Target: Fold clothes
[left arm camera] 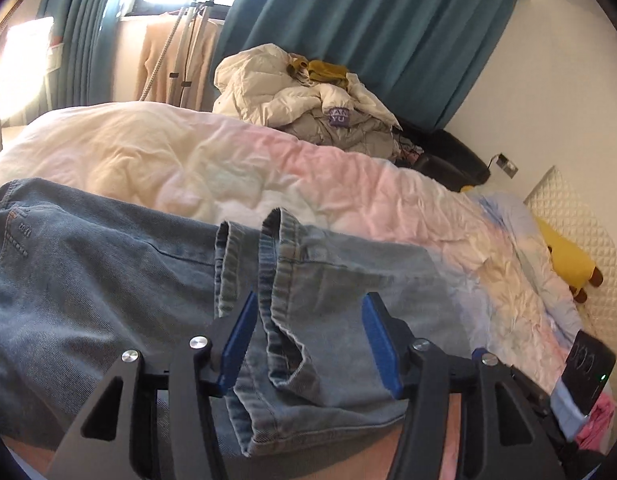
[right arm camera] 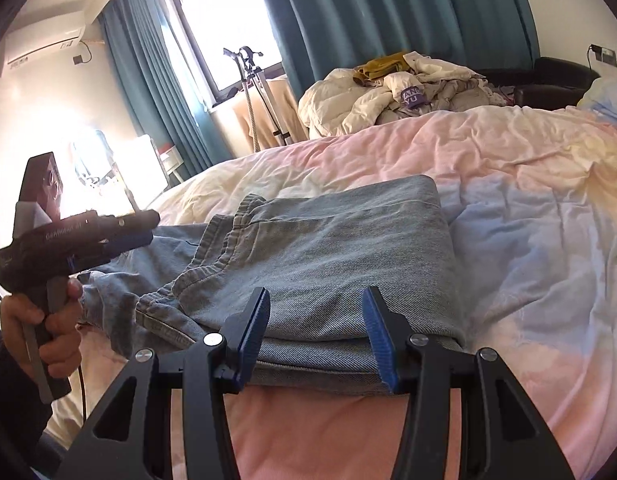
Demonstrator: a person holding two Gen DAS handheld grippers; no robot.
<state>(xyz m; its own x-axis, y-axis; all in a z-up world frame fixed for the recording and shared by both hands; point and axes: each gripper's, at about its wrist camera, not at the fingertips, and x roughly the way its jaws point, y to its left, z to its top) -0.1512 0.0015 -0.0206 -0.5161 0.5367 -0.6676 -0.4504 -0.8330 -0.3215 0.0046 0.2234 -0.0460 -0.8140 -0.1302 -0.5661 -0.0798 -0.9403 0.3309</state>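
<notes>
A pair of faded blue jeans [left arm camera: 108, 272] lies folded on the bed, also in the right wrist view [right arm camera: 328, 256]. The leg hems [left arm camera: 268, 248] rest on top near the waistband. My left gripper [left arm camera: 308, 328] is open, its blue pads on either side of the hems, not closed on them. My right gripper [right arm camera: 316, 328] is open at the folded edge of the jeans, jaws apart around the denim. The left gripper also shows from the side in the right wrist view [right arm camera: 120, 232], held in a hand over the waistband end.
The bed has a wrinkled pink and pastel duvet [left arm camera: 268, 168]. A heap of pale jackets and clothes [left arm camera: 308, 96] sits on a dark sofa behind the bed. Teal curtains, a garment steamer stand [right arm camera: 252, 92] and a bright window lie beyond. A yellow plush toy [left arm camera: 564, 256] lies by the headboard.
</notes>
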